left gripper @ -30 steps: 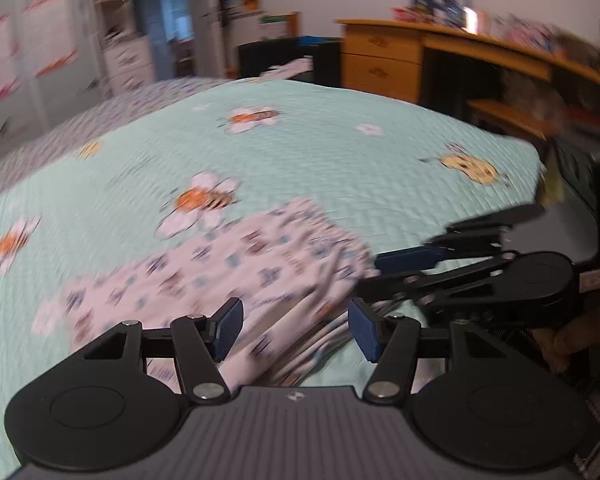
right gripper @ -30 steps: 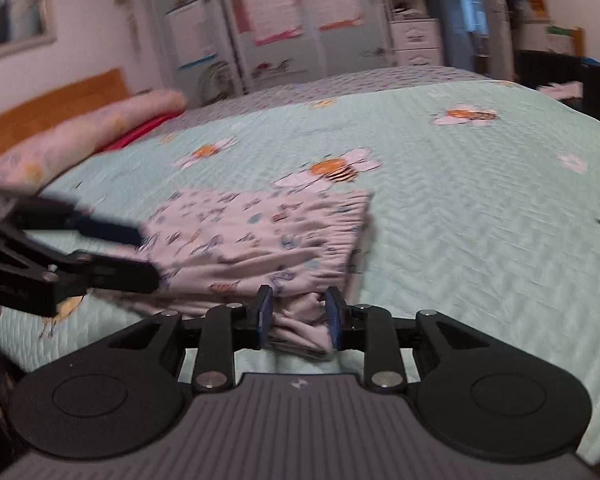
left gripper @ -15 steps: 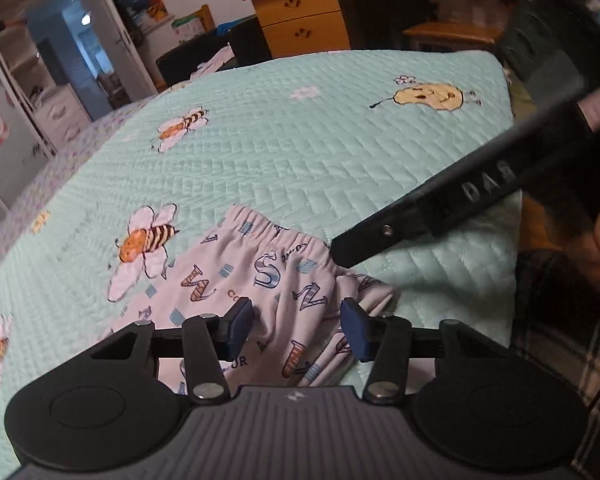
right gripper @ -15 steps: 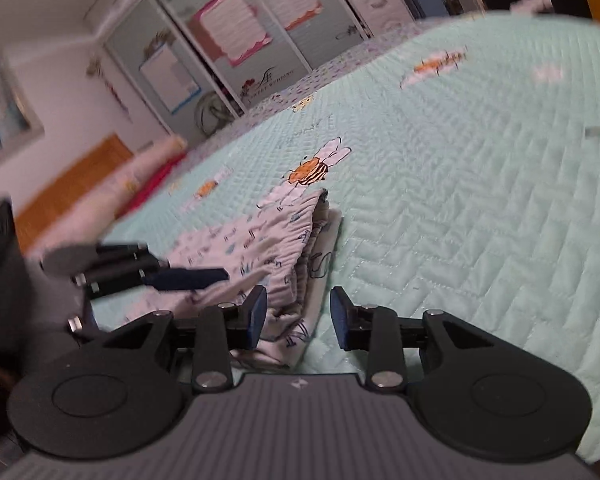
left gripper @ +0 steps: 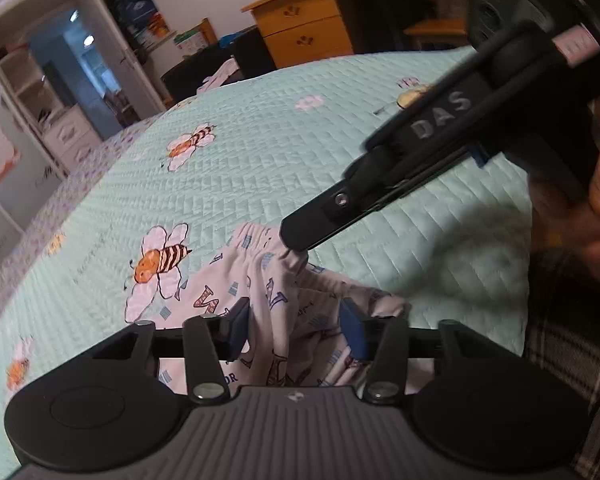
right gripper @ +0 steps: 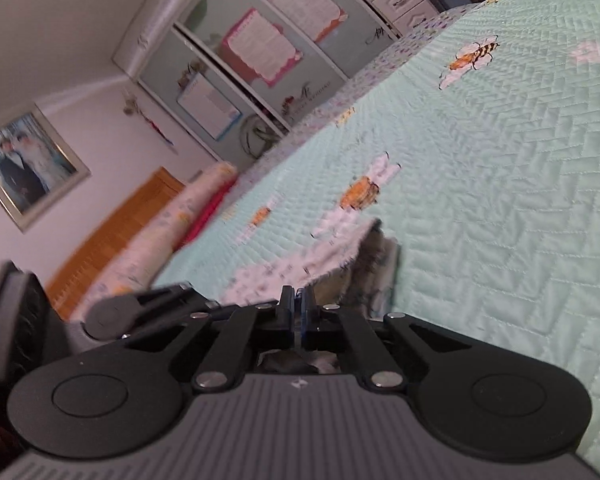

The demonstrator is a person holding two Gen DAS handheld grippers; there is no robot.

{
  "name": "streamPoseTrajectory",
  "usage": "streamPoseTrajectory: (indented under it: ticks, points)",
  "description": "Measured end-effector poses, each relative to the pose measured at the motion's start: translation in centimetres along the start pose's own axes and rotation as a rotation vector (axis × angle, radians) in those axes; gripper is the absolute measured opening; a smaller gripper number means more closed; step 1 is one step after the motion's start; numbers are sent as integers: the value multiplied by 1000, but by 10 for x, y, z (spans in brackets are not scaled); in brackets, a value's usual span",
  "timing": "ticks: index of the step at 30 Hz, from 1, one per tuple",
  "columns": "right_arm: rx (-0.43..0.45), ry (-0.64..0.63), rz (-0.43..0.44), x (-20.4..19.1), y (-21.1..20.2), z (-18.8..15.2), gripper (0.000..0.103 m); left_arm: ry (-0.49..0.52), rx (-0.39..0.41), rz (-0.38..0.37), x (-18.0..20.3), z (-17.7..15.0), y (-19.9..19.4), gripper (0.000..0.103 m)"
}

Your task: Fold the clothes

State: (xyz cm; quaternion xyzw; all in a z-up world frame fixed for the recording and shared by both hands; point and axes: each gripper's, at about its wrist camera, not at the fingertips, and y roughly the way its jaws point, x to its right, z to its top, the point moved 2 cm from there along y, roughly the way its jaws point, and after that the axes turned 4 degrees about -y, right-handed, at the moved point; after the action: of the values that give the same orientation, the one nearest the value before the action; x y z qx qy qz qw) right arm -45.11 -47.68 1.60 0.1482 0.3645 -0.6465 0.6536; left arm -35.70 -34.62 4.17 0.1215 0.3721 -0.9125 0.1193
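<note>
Right hand-held gripper [left gripper: 296, 246] pinching the waistband of patterned trousers [left gripper: 276, 300], jaws having just closed together, left hand-held gripper [left gripper: 296, 330] partly spread and closing around a raised fold, trousers lying near the bed [left gripper: 260, 152] edge

Home bedroom: bed [left gripper: 340, 140], wardrobe [right gripper: 260, 60].

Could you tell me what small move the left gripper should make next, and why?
Probably finish closing the left gripper on the shorts. The right gripper is already shut on the waistband, while the left jaws, which have just been closing, stand apart with cloth bunched between them, so lifting now would likely raise only one side off the bed.
</note>
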Motion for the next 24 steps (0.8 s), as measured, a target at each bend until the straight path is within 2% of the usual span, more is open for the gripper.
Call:
streamPoseTrajectory:
  ticks: [1, 2, 6, 10, 12, 13, 18, 24]
  points:
    - [4, 10, 8, 1, -1, 1, 1, -23, -1, -4, -4, 1, 1, 10]
    - [10, 18, 4, 2, -1, 2, 1, -62, -5, -4, -11, 1, 1, 4]
    - [18, 88, -48, 18, -6, 0, 6, -245, 42, -46, -38, -1, -7, 4]
    - [-60, 53, -17, 20, 2, -5, 8, -317, 72, -81, -47, 0, -14, 4]
    - [-115, -1, -7, 15, 11, -7, 20, -348, 85, -99, -51, 0, -17, 4]
    - [-139, -17, -4, 14, 16, -8, 28, -349, 90, -103, -52, 0, -18, 4]
    - [-207, -7, 9, 18, 28, -6, 26, -358, 88, -147, -56, -4, -21, 4]
    - [-218, 71, 25, 29, 24, -4, 26, -372, 96, -184, -61, -6, -20, 4]
